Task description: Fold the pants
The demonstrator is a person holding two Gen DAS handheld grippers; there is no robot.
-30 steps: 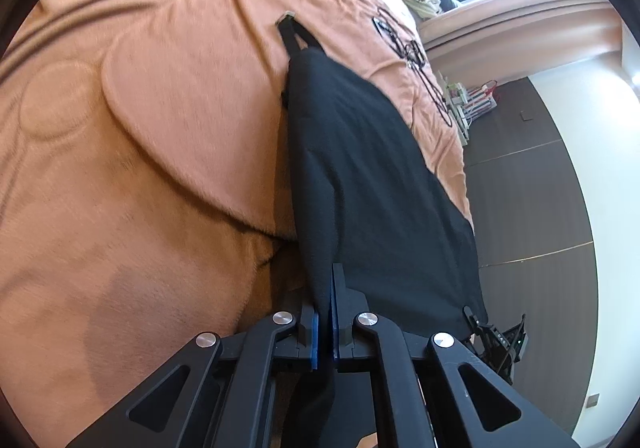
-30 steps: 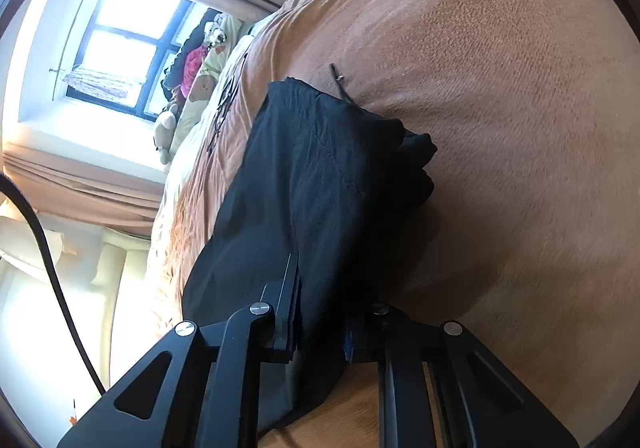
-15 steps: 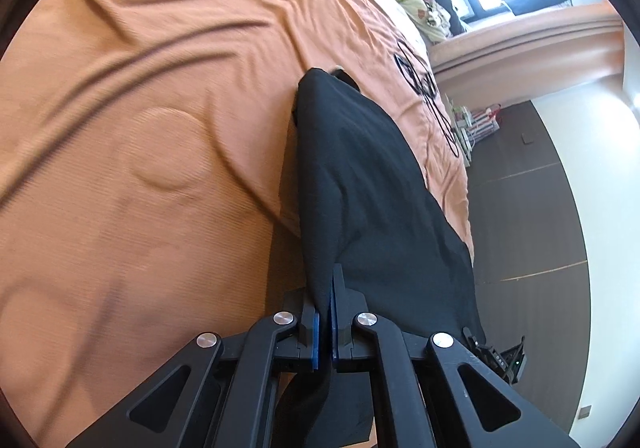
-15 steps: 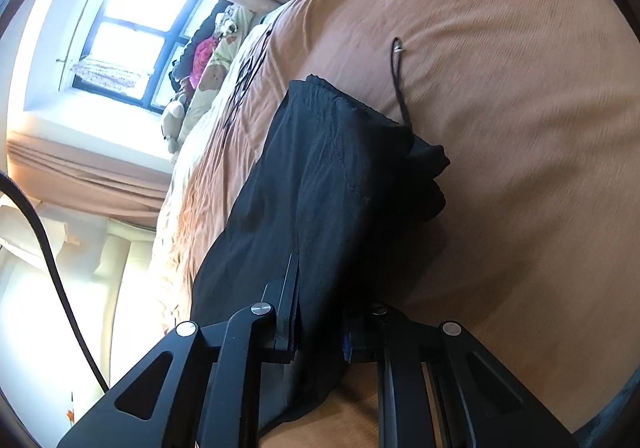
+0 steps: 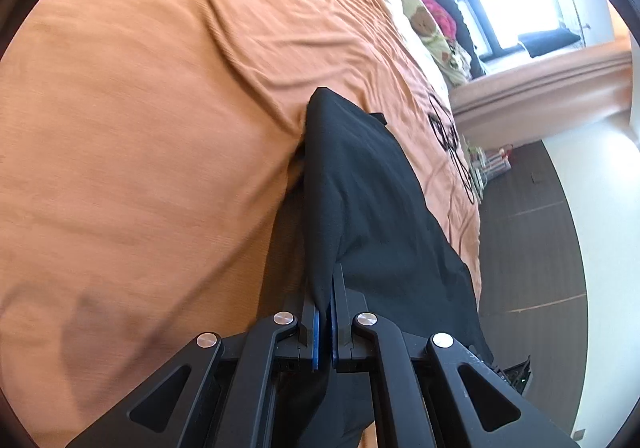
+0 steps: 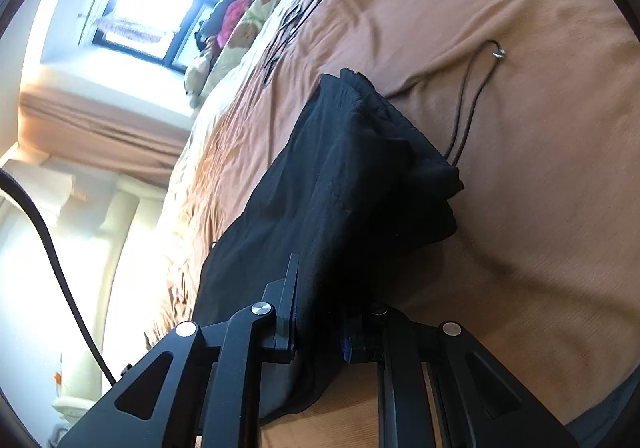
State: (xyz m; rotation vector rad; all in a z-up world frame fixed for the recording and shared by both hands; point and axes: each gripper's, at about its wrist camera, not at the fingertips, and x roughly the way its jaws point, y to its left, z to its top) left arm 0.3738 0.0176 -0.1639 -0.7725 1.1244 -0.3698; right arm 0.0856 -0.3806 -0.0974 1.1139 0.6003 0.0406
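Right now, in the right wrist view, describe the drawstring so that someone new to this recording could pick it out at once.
Start from the orange bedspread that fills most of the view, then find the black pants bunched across it. From the pants' gathered top edge a thin dark drawstring runs out over the bare spread. It is the only cord lying on the bed, and it ends in a small shiny metal tip.

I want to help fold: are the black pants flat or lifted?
Lifted at one end: both grippers pinch the black fabric pants; the far end rests on the orange bedspread.
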